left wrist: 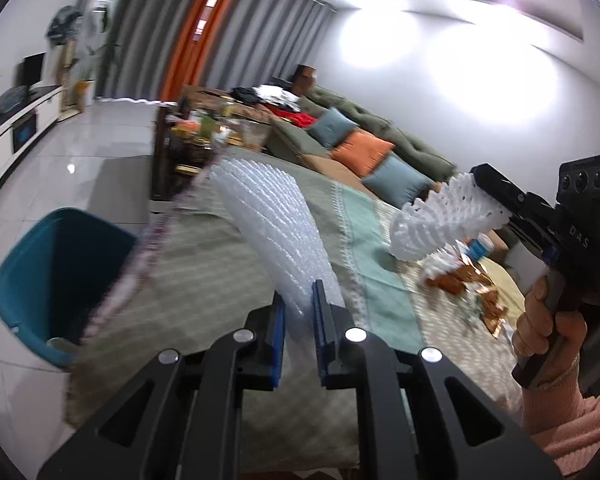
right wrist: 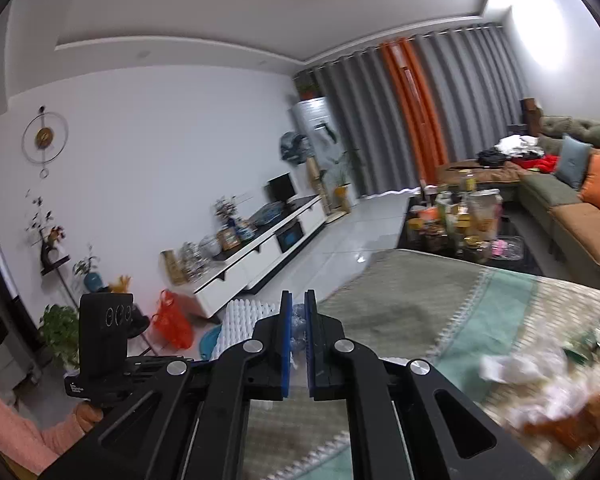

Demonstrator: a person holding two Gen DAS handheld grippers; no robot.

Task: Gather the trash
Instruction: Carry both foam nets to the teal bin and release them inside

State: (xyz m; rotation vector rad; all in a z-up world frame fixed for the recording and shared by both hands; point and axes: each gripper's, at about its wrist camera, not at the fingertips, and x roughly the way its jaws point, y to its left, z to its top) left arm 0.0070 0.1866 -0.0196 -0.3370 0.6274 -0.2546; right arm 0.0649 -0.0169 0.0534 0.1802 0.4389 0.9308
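Foam fruit nets (left wrist: 275, 232) are what we are binning: steering the left gripper (left wrist: 298, 312), pinching the big one, over the teal bin (left wrist: 15, 292) left of the table (left wrist: 203, 280), while the right gripper (left wrist: 488, 196) is clamping a smaller net (left wrist: 432, 224).

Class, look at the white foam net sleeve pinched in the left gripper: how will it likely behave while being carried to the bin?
The foam net sleeve probably weighs little: it stands up from the left gripper on a narrow pinch. It looks soft and squashable, narrowing where the pads squeeze it. It fans wide above, so it may sway near the blue bin.
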